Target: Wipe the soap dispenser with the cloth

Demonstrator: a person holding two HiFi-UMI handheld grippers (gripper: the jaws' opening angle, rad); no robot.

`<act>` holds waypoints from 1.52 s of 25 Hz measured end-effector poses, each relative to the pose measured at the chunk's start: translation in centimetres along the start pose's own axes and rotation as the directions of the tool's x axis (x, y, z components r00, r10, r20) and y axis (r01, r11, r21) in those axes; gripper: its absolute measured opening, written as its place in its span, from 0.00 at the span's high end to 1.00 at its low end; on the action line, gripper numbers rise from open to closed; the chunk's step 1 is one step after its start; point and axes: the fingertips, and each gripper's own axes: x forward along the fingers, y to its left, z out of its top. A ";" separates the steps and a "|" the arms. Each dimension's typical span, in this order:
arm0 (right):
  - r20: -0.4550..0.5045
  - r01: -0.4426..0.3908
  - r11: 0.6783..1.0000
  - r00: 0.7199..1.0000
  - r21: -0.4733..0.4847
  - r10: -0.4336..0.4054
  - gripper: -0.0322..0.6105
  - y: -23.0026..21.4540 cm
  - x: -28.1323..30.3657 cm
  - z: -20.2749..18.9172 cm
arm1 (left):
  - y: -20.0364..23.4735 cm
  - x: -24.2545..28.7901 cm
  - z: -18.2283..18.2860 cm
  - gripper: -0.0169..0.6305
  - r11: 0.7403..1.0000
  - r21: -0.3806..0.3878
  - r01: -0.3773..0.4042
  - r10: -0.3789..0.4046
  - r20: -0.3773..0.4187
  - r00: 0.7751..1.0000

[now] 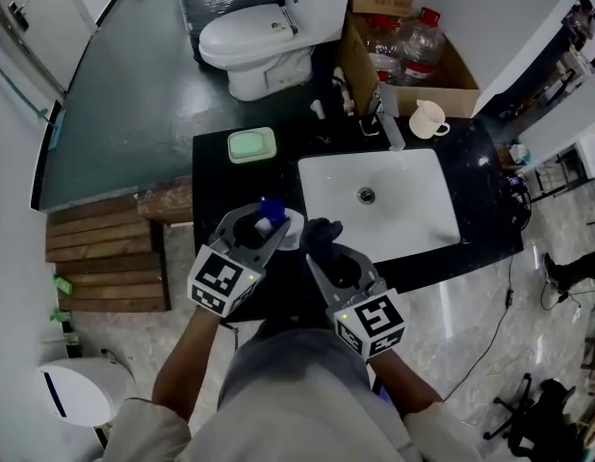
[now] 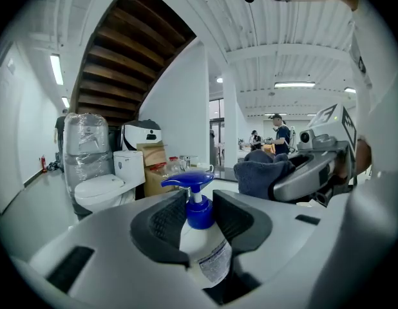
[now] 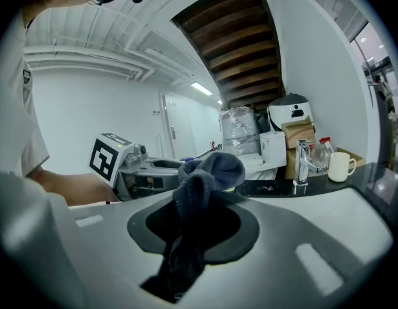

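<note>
Now the left gripper (image 1: 266, 225) has its fingers (image 2: 161, 227) clamped on the white body of the soap dispenser (image 2: 200, 234), near the front edge of the black table (image 1: 269, 176). Just beside it, the right gripper (image 3: 199, 205) has its fingers pinched together on a dark cloth (image 3: 208, 172)

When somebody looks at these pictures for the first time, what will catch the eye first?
The white, blue-topped soap dispenser comes first, clamped in the left claw at the front edge of the black counter. Beside it, the right claw grips a bunched dark cloth. Behind them lies a white sink.
</note>
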 end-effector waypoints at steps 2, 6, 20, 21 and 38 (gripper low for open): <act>-0.004 -0.006 1.000 1.000 -0.008 0.006 0.84 0.0 0.6 -0.1 | 0.4 -0.4 -0.3 0.77 0.999 -0.021 -0.031 0.031 -0.005 1.000; -0.012 -0.023 1.000 1.000 -0.020 0.023 0.84 0.2 2.3 -0.5 | 0.8 -1.2 -0.4 0.78 0.995 -0.063 -0.077 0.077 0.001 0.997; -0.033 -0.045 0.999 0.998 0.030 0.046 0.84 0.4 4.4 -2.3 | 0.5 -3.9 -1.2 0.78 0.983 -0.107 -0.149 0.151 0.018 0.988; -0.035 -0.043 0.998 0.998 0.035 0.044 0.84 0.3 4.4 -2.4 | 0.5 -3.9 -1.2 0.78 0.983 -0.108 -0.149 0.152 0.018 0.988; -0.118 -0.006 0.996 0.993 0.093 0.017 0.84 -1.6 6.0 -5.9 | 0.7 -3.8 -1.4 0.78 0.984 -0.120 -0.131 0.136 0.036 0.990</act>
